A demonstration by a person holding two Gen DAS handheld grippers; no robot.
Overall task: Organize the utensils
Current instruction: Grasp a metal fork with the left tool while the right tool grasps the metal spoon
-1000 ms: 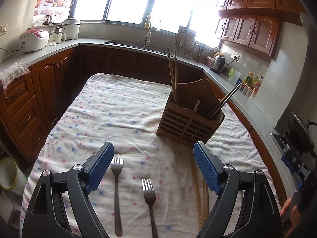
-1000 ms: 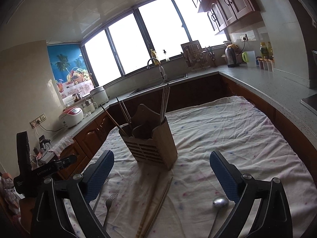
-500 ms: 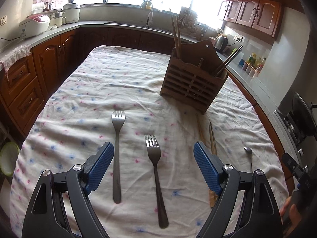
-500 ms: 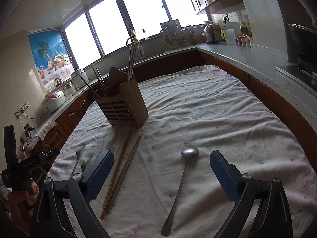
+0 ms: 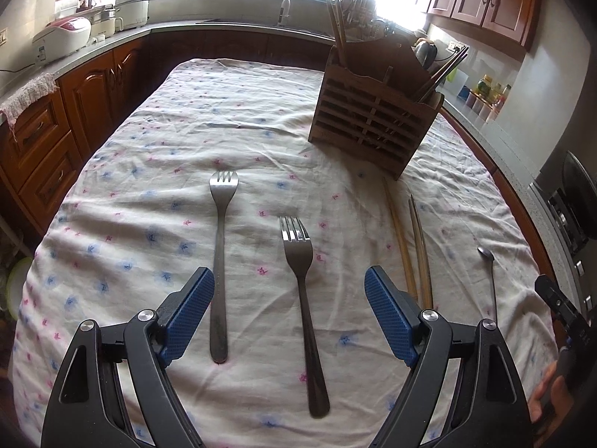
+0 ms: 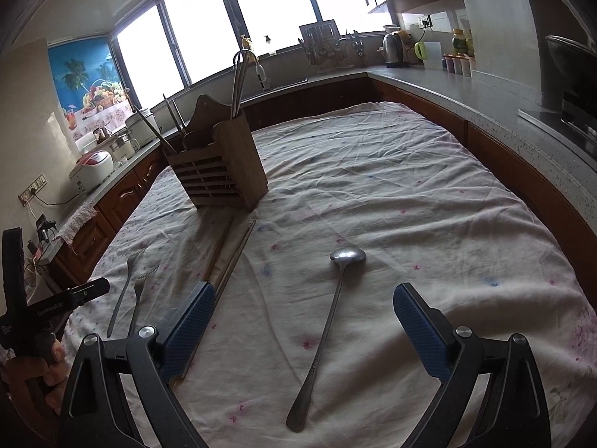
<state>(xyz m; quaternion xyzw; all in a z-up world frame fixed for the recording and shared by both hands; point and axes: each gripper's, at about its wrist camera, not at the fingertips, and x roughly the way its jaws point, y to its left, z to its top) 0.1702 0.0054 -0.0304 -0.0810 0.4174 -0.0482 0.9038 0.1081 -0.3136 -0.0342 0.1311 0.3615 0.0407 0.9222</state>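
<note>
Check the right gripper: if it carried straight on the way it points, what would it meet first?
Most likely the spoon. The right gripper is open and empty, angled down at the tablecloth, and the spoon's handle runs up between its fingers. How far above the cloth it is cannot be judged from this view.

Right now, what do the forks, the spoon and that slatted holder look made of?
The forks and spoon look like polished steel: grey, with bright glints. The holder looks like wood or bamboo, matte brown with visible slats. I can't be sure of either.
</note>
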